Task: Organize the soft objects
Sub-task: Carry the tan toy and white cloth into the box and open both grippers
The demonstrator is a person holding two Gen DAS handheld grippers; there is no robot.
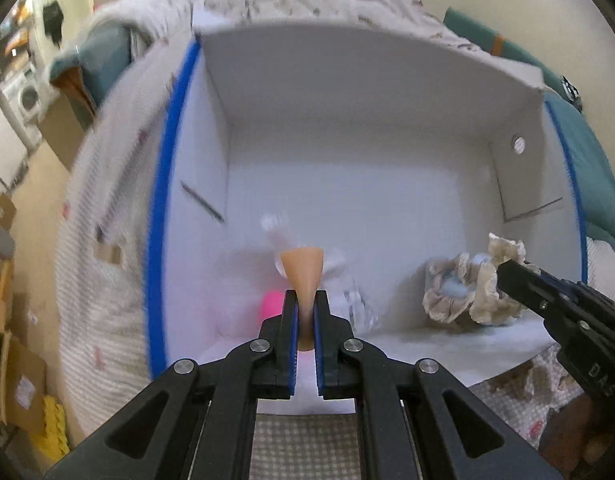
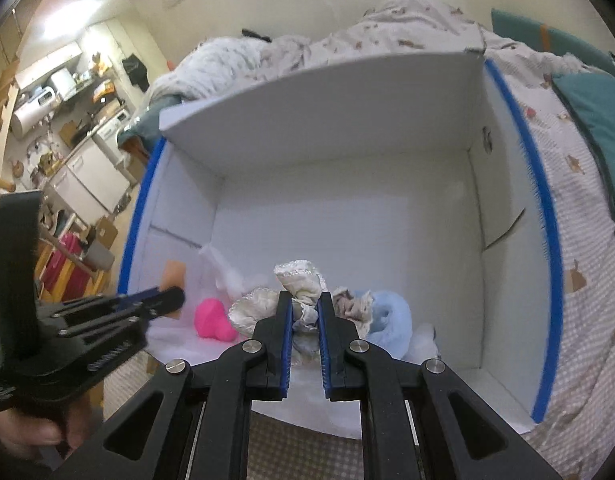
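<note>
A white open box with blue-taped edges (image 1: 163,216) (image 2: 547,216) lies on a bed. My left gripper (image 1: 305,300) is shut on a tan soft piece (image 1: 303,270) and holds it over the box's near left part; it also shows in the right wrist view (image 2: 167,300). My right gripper (image 2: 305,304) is shut on a cream frilly cloth (image 2: 301,282), which also shows in the left wrist view (image 1: 467,288). A pink soft toy (image 2: 213,320) and a light blue plush (image 2: 391,318) lie in the box beside it.
White stuffing (image 2: 227,268) lies in the box near its left wall. A patterned quilt (image 2: 567,160) and a teal pillow (image 2: 599,120) surround the box. A kitchen area (image 2: 67,120) with cardboard boxes is far left.
</note>
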